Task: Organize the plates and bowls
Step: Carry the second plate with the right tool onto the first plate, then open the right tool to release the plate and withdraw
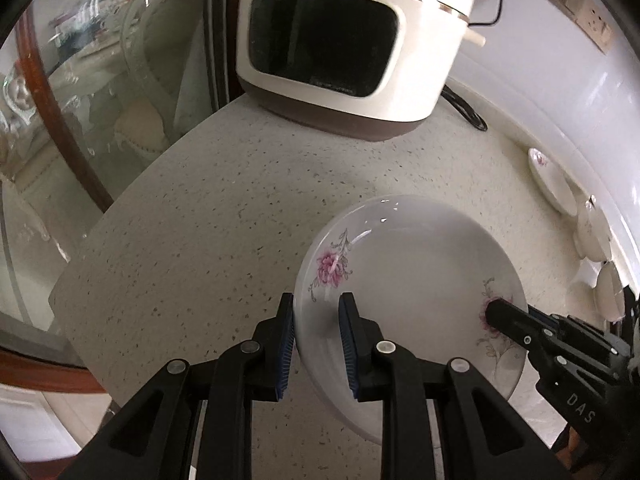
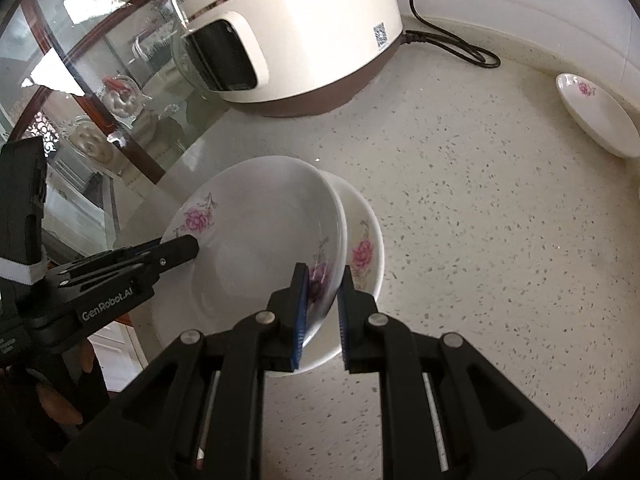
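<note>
A white deep plate [image 1: 420,264] with pink flowers is held between both grippers above the speckled counter. My left gripper [image 1: 316,304] is shut on its left rim, one pad inside and one outside. My right gripper [image 2: 322,276] is shut on the opposite rim of the same plate [image 2: 260,248]. Each gripper also shows in the other's view: the right gripper [image 1: 498,312] and the left gripper [image 2: 192,246]. A second flowered plate [image 2: 368,236] lies just under the held one and pokes out on its right. I cannot tell whether the two plates touch.
A cream rice cooker [image 1: 352,48] stands at the back, its black cord [image 2: 452,40] trailing along the wall. A small flowered dish [image 2: 596,116] and white bowls [image 1: 592,236] sit by the right wall. The counter edge [image 1: 84,256] and a glass cabinet [image 1: 100,80] lie to the left.
</note>
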Motion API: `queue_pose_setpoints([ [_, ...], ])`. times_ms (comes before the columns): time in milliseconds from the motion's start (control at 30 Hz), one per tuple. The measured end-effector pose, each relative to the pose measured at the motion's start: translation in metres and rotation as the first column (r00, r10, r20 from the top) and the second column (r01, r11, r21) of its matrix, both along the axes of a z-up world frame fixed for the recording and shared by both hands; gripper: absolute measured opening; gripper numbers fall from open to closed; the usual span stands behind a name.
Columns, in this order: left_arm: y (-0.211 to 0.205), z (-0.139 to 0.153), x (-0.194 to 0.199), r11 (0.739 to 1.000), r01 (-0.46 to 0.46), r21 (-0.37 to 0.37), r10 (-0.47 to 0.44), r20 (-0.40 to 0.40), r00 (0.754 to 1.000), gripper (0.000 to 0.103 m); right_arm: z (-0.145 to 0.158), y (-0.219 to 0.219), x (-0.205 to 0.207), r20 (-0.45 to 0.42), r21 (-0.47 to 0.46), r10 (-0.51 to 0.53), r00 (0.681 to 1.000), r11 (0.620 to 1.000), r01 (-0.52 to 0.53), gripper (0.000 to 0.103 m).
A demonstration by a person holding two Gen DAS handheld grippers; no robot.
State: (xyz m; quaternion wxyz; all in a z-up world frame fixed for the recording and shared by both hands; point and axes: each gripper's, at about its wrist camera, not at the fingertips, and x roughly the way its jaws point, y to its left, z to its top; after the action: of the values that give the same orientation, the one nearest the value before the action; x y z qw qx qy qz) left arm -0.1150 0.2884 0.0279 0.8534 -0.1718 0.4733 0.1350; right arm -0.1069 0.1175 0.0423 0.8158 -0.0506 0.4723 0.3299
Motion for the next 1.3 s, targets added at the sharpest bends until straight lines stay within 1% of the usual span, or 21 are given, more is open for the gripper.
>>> queue_pose_setpoints([
  [100,-0.004,-0.001,0.005,1.000,0.021,0.012,-0.021,-0.003,1.000,0.023,-0.002,-0.001,0.004,0.003,-0.015,-0.012,1.000,1.000,0.012,0.017],
  [133,-0.008,0.000,0.006,0.999,0.029,0.033,-0.029,-0.005,1.000,0.023,-0.002,-0.002,0.004,0.010,-0.020,-0.017,1.000,1.000,0.017,0.018],
  [200,-0.011,0.000,0.008,0.998,0.035,0.050,-0.034,-0.011,0.999,0.023,0.000,-0.003,0.004,0.024,-0.019,-0.017,1.000,1.000,0.017,0.018],
  [300,-0.011,-0.001,0.011,0.998,0.039,0.046,-0.038,-0.018,0.999,0.023,0.002,0.000,0.001,0.048,-0.035,-0.001,0.999,0.999,0.003,0.023],
  [333,-0.012,-0.001,0.012,0.998,0.041,0.047,-0.040,-0.021,0.999,0.025,0.003,0.001,0.001,0.056,-0.044,0.001,0.998,0.999,0.001,0.026],
  [400,-0.012,0.000,0.013,0.998,0.042,0.057,-0.041,-0.023,0.999,0.026,0.003,0.002,-0.001,0.067,-0.065,0.011,0.998,0.998,-0.006,0.033],
  [467,-0.013,0.002,0.013,0.996,0.041,0.074,-0.039,-0.019,0.999,0.028,0.002,0.002,0.000,0.072,-0.078,0.011,0.997,0.997,-0.006,0.035],
  [500,-0.014,0.003,0.013,0.996,0.042,0.085,-0.041,-0.014,0.999,0.034,0.001,0.001,0.000,0.073,-0.087,0.008,0.997,0.996,-0.002,0.037],
  [533,-0.015,0.005,0.012,0.994,0.042,0.097,-0.042,-0.009,0.999,0.042,0.002,0.000,0.001,0.075,-0.091,0.004,0.997,0.996,0.003,0.040],
  [567,-0.016,0.006,0.011,0.993,0.041,0.110,-0.041,-0.004,0.999,0.047,0.004,-0.001,0.000,0.087,-0.084,0.002,0.996,0.996,0.006,0.041],
  [600,-0.015,0.008,0.010,0.992,0.041,0.118,-0.041,0.000,0.999,0.054,0.005,-0.002,-0.001,0.100,-0.082,0.001,0.995,0.997,0.007,0.047],
  [633,-0.015,0.011,0.009,0.991,0.039,0.127,-0.041,0.011,0.999,0.058,0.009,-0.002,-0.002,0.124,-0.082,0.000,0.992,0.997,0.011,0.054],
  [700,-0.015,0.015,0.007,0.990,0.033,0.137,-0.038,0.031,0.999,0.062,0.017,-0.004,-0.006,0.167,-0.069,-0.005,0.986,0.997,0.017,0.060],
  [733,-0.015,0.017,0.007,0.990,0.032,0.139,-0.037,0.037,0.999,0.064,0.020,-0.005,-0.007,0.179,-0.054,-0.006,0.984,0.998,0.016,0.061],
  [833,-0.015,0.019,0.007,0.991,0.032,0.133,-0.039,0.047,0.998,0.065,0.023,-0.008,-0.009,0.184,-0.036,-0.006,0.983,0.999,0.013,0.061],
  [967,-0.018,0.020,0.007,0.992,0.038,0.123,-0.044,0.046,0.998,0.065,0.019,-0.013,-0.008,0.158,-0.036,-0.019,0.987,0.999,0.025,0.061],
  [1100,-0.022,0.023,0.008,0.992,0.047,0.114,-0.054,0.057,0.997,0.065,0.017,-0.024,-0.006,0.137,-0.029,-0.053,0.989,0.998,0.058,0.063],
  [1300,-0.040,0.025,0.016,0.990,0.087,0.107,-0.094,0.060,0.994,0.067,0.014,-0.045,-0.007,0.120,-0.025,-0.093,0.988,0.995,0.096,0.065],
])
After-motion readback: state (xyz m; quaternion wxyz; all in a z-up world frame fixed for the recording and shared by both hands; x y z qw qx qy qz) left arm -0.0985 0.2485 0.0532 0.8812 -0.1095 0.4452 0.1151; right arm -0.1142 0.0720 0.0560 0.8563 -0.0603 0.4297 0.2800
